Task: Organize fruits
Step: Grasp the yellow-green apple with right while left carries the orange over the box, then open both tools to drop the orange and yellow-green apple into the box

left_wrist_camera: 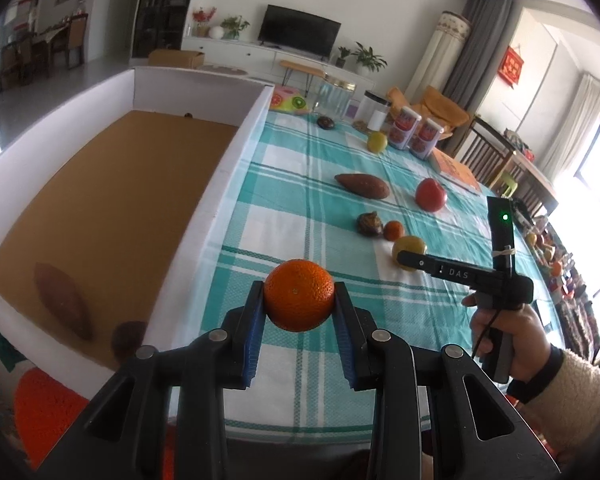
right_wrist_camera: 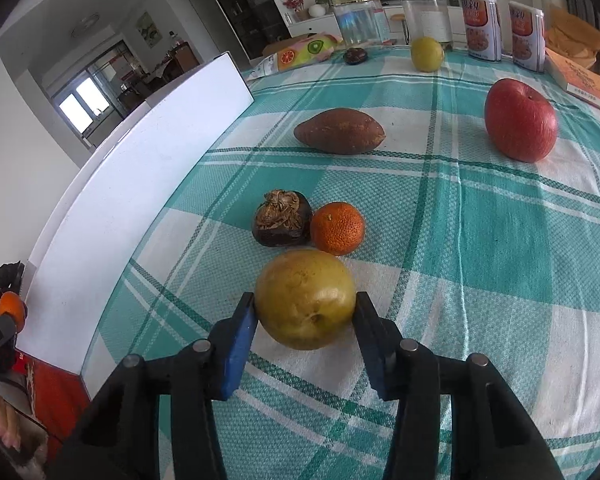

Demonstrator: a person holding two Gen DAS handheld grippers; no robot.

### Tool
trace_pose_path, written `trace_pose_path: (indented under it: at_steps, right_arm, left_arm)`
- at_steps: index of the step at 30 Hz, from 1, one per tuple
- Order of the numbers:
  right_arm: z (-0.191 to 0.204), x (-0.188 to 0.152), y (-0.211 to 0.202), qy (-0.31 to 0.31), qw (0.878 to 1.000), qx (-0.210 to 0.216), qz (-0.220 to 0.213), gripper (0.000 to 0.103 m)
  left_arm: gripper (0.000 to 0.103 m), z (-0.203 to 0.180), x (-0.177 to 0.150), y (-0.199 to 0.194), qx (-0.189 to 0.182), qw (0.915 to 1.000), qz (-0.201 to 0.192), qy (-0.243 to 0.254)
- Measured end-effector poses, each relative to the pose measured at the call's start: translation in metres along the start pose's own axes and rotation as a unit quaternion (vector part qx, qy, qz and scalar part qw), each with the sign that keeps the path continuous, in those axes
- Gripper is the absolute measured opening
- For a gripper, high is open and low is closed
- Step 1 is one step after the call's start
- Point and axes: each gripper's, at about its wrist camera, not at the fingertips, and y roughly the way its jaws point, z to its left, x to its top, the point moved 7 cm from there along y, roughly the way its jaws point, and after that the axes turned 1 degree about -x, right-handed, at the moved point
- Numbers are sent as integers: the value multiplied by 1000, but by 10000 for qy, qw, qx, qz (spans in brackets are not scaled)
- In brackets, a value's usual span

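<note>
My left gripper (left_wrist_camera: 299, 300) is shut on an orange (left_wrist_camera: 299, 300) and holds it above the checked tablecloth, right of the white-walled box (left_wrist_camera: 224, 168). The box holds a sweet potato (left_wrist_camera: 63, 300) and a dark fruit (left_wrist_camera: 128, 338). My right gripper (right_wrist_camera: 305, 312) is shut on a yellow-green pear (right_wrist_camera: 305, 305) low over the cloth; it also shows in the left wrist view (left_wrist_camera: 409, 252). On the cloth lie a small tangerine (right_wrist_camera: 337, 228), a dark dried fruit (right_wrist_camera: 282, 220), a sweet potato (right_wrist_camera: 339, 131), a red apple (right_wrist_camera: 520, 120) and a yellow-green fruit (right_wrist_camera: 427, 54).
At the table's far end stand two glass jars (right_wrist_camera: 358, 20), two cans (right_wrist_camera: 480, 26), a fruit-print packet (right_wrist_camera: 296, 54), a small dark fruit (right_wrist_camera: 355, 56) and an orange book (right_wrist_camera: 584, 80). The box's white wall (right_wrist_camera: 140, 184) runs along the left.
</note>
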Motion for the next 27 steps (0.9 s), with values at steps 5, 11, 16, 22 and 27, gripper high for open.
trace_pose_path:
  at_steps: [5,11,16,22,27]
  right_arm:
    - [48,7,-32,-167,9979,612,-127,48]
    - [189,42,-40,-778,9807,1793,-112,48]
    - [288,53,7,-1306,9704,2015,244,48]
    - [316,50,58,-1029,9752,1875,570,55]
    - [270,54,30,-917,9821,1647,48,67]
  left_arm:
    - [33,38,27,-19,229,9991,-266,-256]
    - [33,96,64,-17,1198,9913,-435,-336]
    - [33,141,58,-1,1719,9825,-165,-695]
    - [62,161,37,0,2223,9718,-23,-788]
    - [84,141,41,-9,2238,9720,-357,-617]
